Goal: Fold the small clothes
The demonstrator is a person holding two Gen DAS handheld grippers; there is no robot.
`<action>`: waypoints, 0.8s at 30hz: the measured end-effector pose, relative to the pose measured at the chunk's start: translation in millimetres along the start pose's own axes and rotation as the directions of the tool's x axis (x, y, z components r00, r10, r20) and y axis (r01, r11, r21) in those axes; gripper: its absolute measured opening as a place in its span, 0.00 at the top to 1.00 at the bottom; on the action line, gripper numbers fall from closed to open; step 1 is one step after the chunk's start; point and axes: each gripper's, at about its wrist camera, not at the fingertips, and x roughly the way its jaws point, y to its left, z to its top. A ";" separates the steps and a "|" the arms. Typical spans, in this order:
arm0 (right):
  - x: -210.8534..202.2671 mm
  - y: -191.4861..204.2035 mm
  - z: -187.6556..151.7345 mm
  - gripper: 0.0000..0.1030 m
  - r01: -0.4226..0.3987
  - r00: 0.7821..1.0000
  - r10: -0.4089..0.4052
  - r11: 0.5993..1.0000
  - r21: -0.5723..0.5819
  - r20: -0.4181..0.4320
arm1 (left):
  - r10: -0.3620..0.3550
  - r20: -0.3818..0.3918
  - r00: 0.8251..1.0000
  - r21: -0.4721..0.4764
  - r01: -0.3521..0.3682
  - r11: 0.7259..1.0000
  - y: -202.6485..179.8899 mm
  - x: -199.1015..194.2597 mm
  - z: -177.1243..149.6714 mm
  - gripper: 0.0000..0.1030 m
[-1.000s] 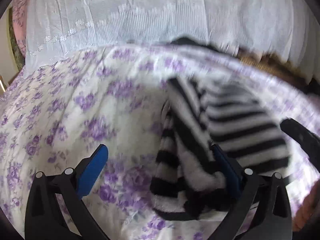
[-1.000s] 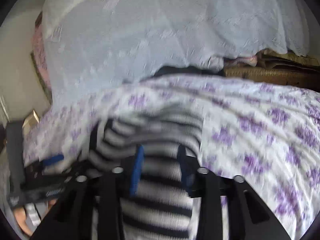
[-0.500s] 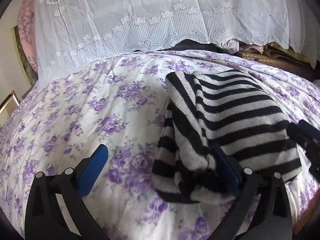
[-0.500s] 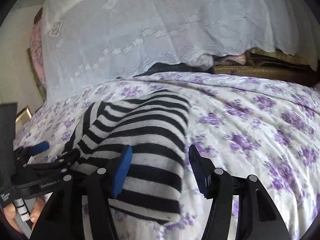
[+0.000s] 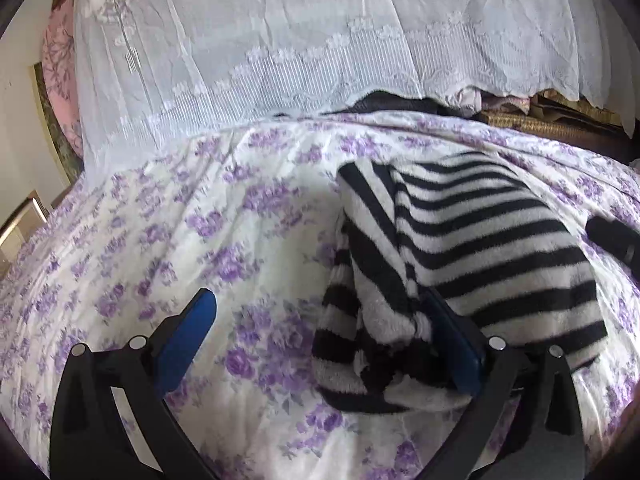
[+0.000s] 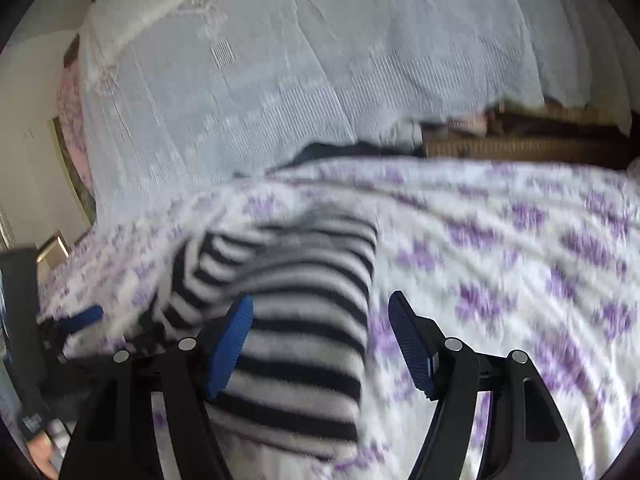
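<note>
On the floral bedspread (image 6: 520,264), right gripper (image 6: 320,344) jaws opening wider off the striped garment (image 6: 304,320).

No text, brand, number or sign can be read anywhere in either view. The only hint of print is a small pale label (image 6: 30,424) low on a black device at the left edge of the right wrist view — too blurred and too small to make out a single letter.
</note>
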 end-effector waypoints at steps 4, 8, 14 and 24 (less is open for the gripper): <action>16.0 11.9 24.6 0.58 0.001 1.000 -0.001 1.000 -0.013 0.018 | 0.011 0.009 1.000 0.005 -0.012 1.000 -2.0 7.7 7.2 0.04; 45.4 17.6 29.8 0.65 0.008 1.000 -0.009 1.000 -0.025 -0.010 | 0.005 -0.015 1.000 0.026 -0.005 1.000 -6.2 18.8 10.9 0.04; 75.7 19.4 12.1 0.60 0.055 0.992 -0.068 0.991 -0.124 -0.104 | -0.057 -0.090 0.994 -0.012 0.057 0.998 -1.5 36.2 11.7 0.04; 48.4 12.9 -5.1 0.50 0.053 0.993 -0.064 0.992 -0.117 -0.097 | -0.038 -0.069 0.997 -0.001 0.038 0.999 -2.3 30.6 9.8 0.04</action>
